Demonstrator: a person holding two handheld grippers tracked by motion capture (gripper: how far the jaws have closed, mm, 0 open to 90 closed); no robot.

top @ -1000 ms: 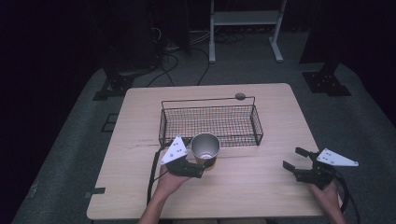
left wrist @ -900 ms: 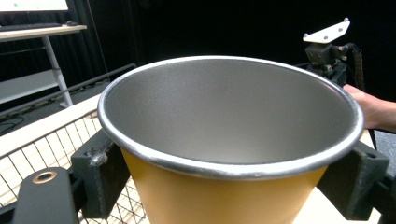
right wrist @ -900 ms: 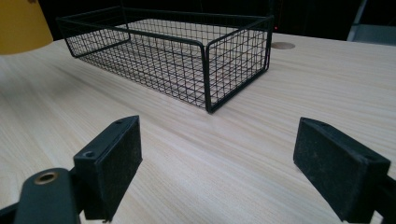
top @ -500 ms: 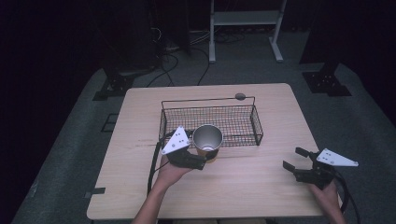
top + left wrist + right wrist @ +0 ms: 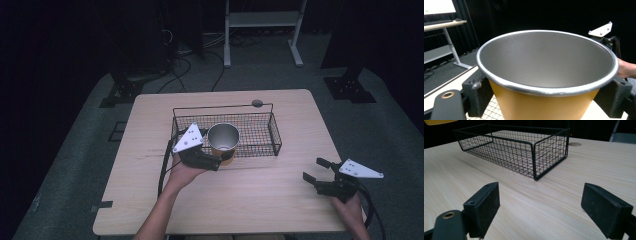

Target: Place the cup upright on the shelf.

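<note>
The left claw squeezes a yellow cup between its two black pads, one pad on each side of the cup. The cup stands upright, and its silver inside faces up. Just past the claw is a black wire basket, and the cup hangs over its near edge. Well off to the side, the right claw is wide open above the wooden table, holding nothing.

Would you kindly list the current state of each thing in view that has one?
cup: upright, empty, clamped and held over the basket's near edge.
wire basket: upright on the table, nothing resting in it.
left gripper: shut on the cup.
right gripper: open, jaws wide apart, holding nothing, over the table.
</note>
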